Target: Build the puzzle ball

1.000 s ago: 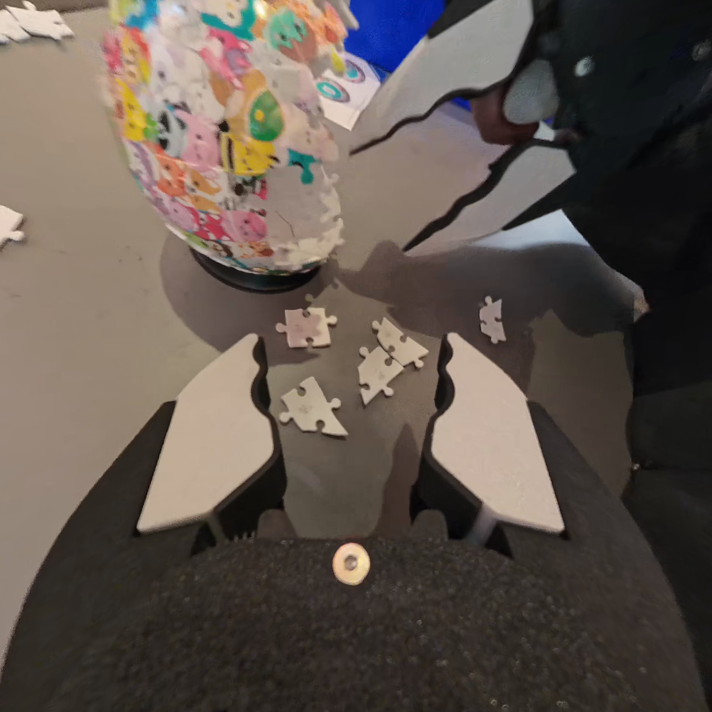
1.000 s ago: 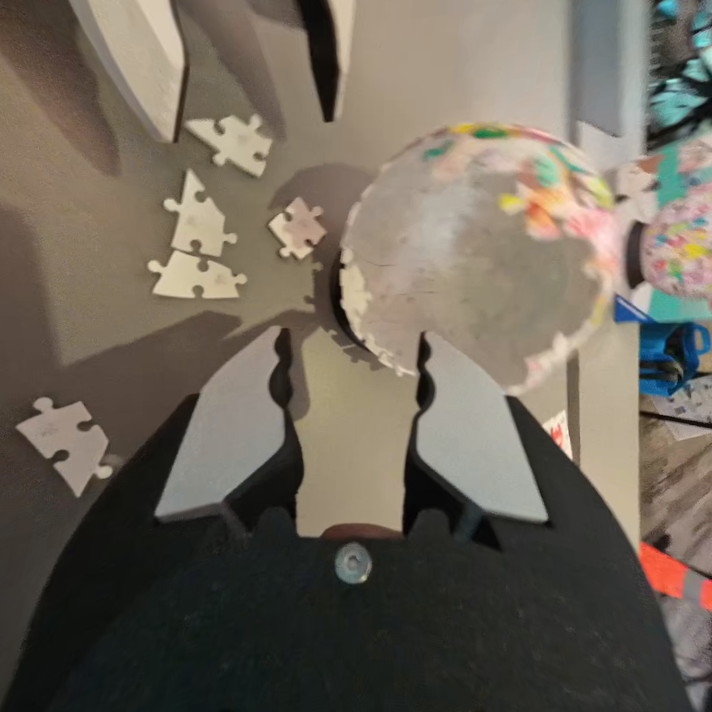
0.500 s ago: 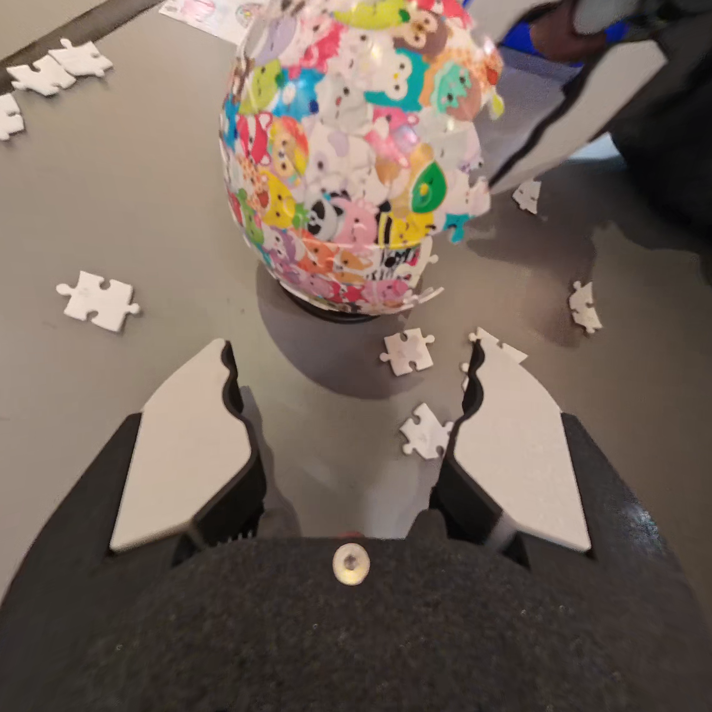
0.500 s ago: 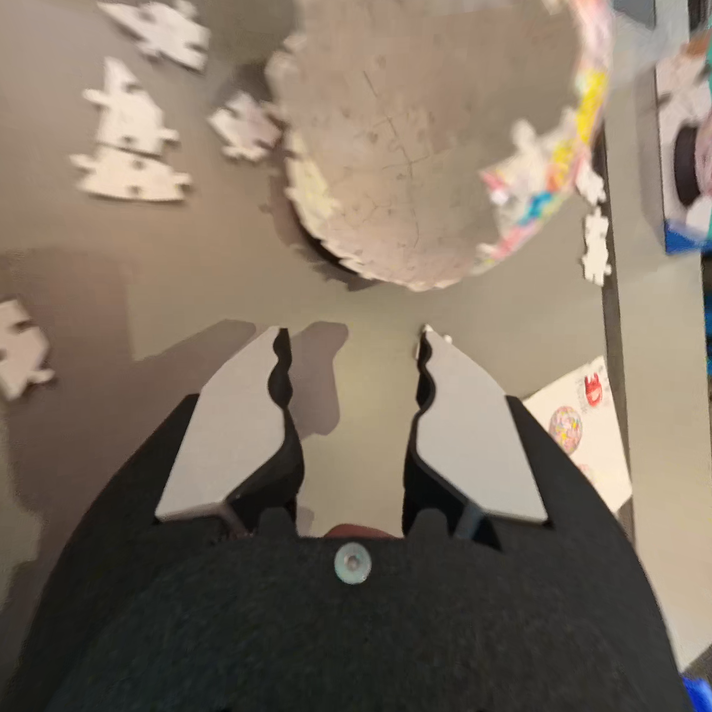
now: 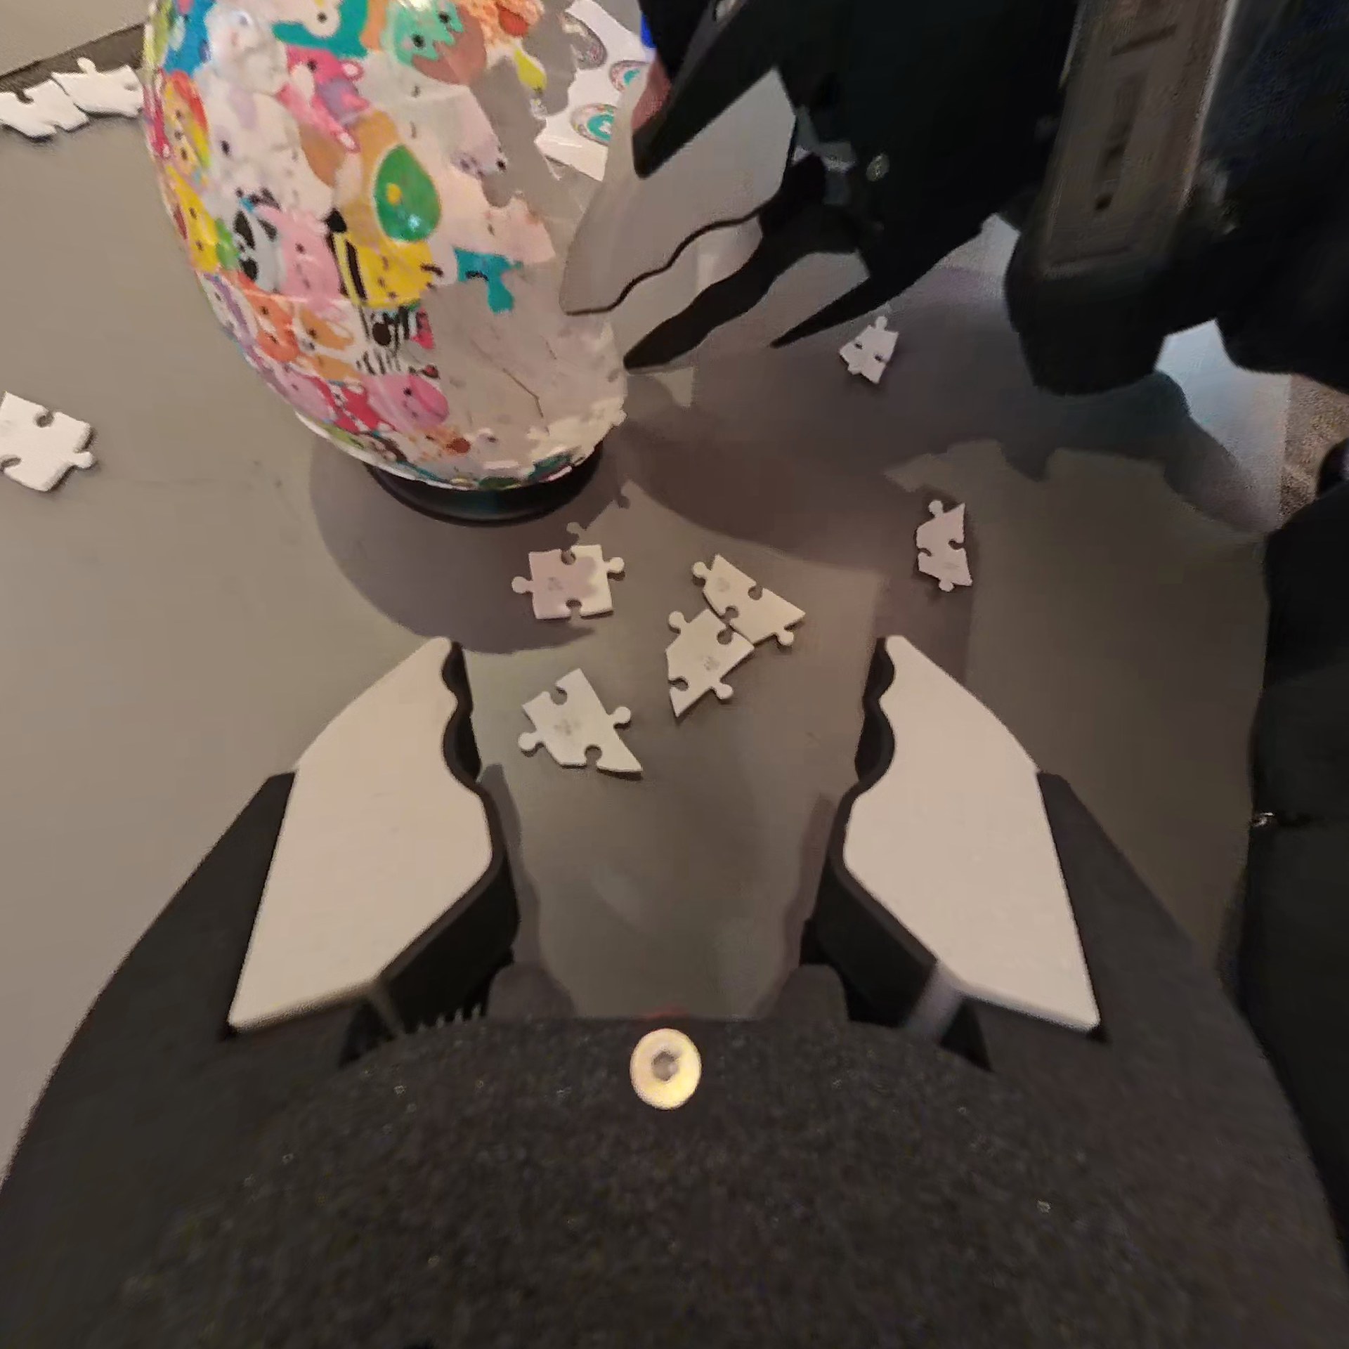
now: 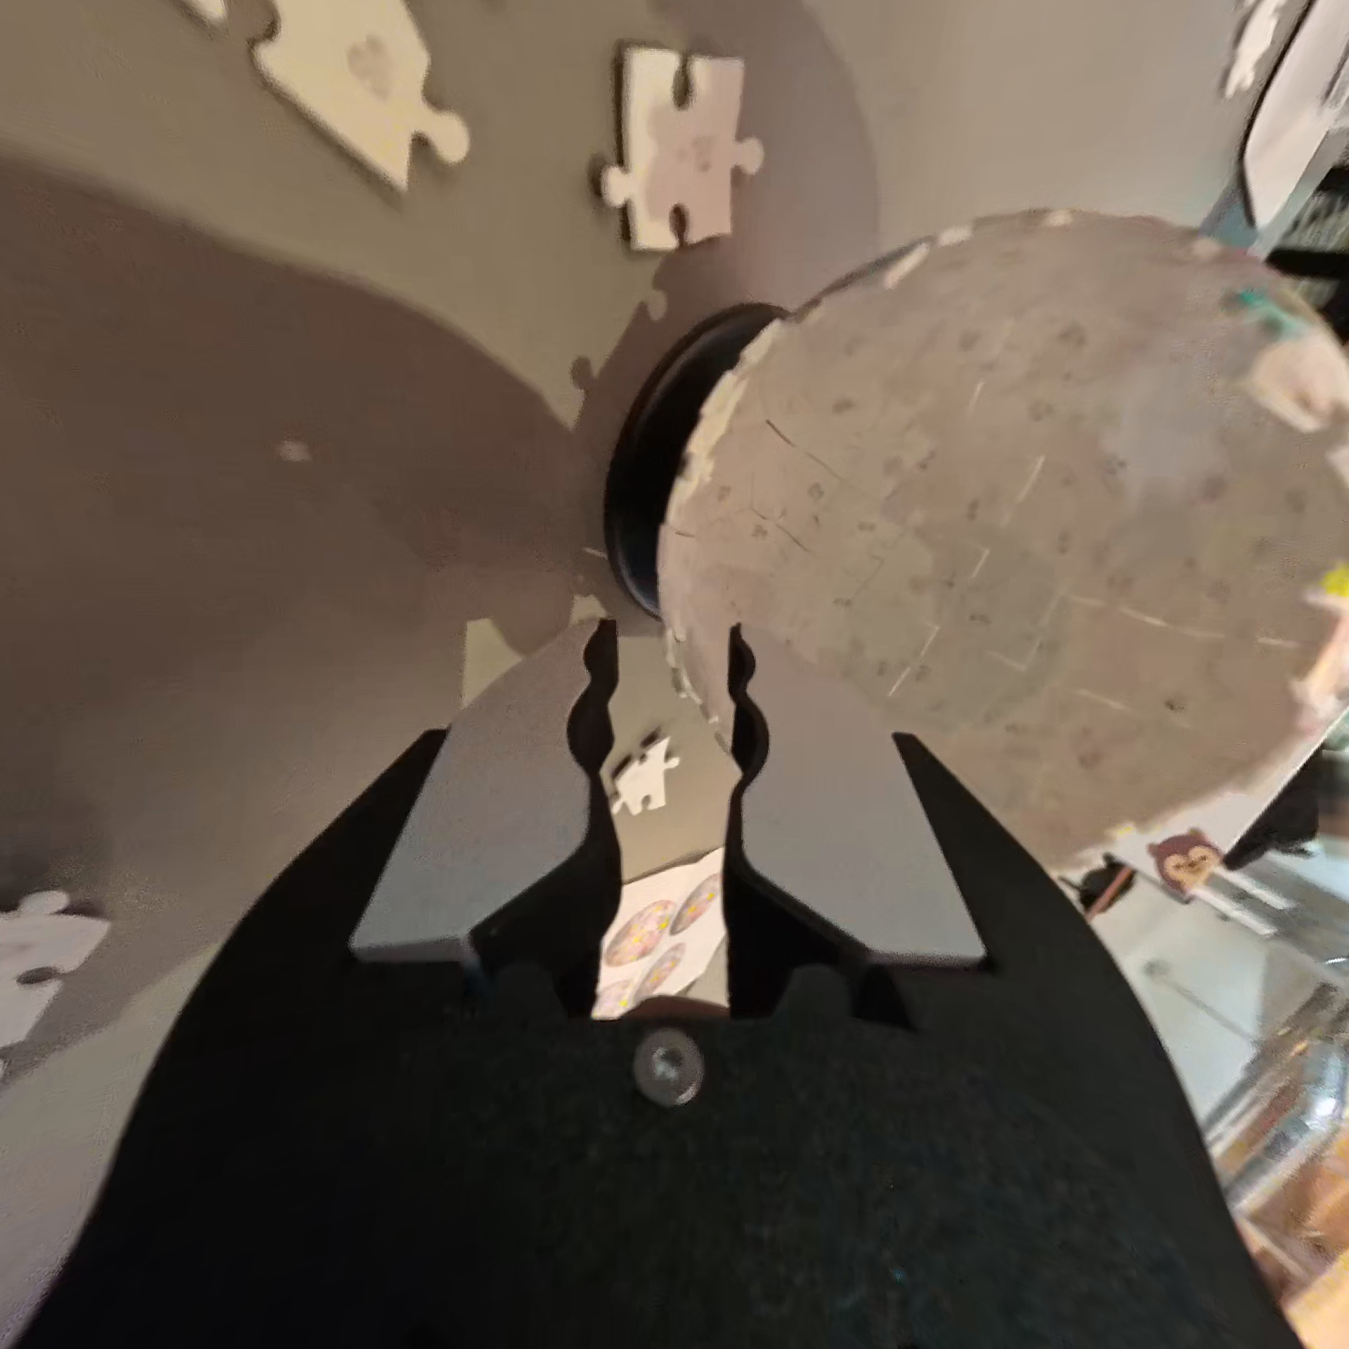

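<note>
Sitting on a round black stand (image 5: 485,504), the puzzle ball (image 5: 350,241) is a hollow shell, no loose pieces visible inside; we see its printed side, glossy with bright cartoon patches, in the left wrist view, and its plain grey inner face with faint seam lines (image 6: 1022,547) through the gap in the right wrist view. Our left gripper (image 5: 668,682) hovers over the matte grey table (image 5: 146,657) with fingers spread wide, nothing between them; four flat white pieces lie face down just ahead of the tips: one square-ish (image 5: 569,582), two wedge-shaped ones touching (image 5: 748,600) (image 5: 704,660), and another wedge (image 5: 577,724) nearest the fingers. The ball stands beyond these, ahead and left. More pieces lie off to the right (image 5: 944,546) (image 5: 869,350) and far left (image 5: 40,442). Our right gripper (image 6: 671,642) (image 5: 613,321) is at the jagged open edge of the shell, low near the stand; its fingers stand apart with a narrow gap, right finger overlapping the edge, but we cannot tell if it touches. Through the gap we see a small white piece (image 6: 646,782) and a printed sheet (image 6: 657,942) on the table. Finger faces are flat grey with wavy black inner edges.
</note>
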Demonstrator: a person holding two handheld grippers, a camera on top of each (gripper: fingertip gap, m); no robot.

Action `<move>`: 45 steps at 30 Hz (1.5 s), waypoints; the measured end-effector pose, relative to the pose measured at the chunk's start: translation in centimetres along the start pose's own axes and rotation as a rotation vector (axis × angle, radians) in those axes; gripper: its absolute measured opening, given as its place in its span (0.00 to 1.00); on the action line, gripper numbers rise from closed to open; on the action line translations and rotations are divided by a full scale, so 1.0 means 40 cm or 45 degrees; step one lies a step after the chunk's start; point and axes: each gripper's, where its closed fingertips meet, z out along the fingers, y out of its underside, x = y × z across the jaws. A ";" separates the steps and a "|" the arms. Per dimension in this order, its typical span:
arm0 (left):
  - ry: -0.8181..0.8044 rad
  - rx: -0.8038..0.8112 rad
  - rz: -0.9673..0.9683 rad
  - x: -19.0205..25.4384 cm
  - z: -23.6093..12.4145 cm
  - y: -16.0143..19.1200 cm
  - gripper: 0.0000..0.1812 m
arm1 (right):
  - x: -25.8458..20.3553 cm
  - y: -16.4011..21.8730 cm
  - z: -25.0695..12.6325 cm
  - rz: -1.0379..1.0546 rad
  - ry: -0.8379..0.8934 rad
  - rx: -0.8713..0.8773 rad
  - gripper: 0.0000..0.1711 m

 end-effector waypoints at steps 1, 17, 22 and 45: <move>0.001 0.002 -0.001 0.002 -0.004 0.002 0.56 | -0.001 -0.001 0.004 -0.041 0.013 0.005 0.15; 0.012 -0.024 0.000 -0.007 -0.013 0.021 0.56 | 0.006 0.004 0.019 -0.157 0.017 0.015 0.03; 0.011 -0.027 0.008 -0.004 -0.013 0.020 0.56 | 0.004 -0.001 0.017 -0.191 0.010 0.046 0.03; -0.010 -0.029 0.018 -0.007 -0.022 0.024 0.55 | 0.000 -0.017 0.004 -0.365 -0.111 0.112 0.03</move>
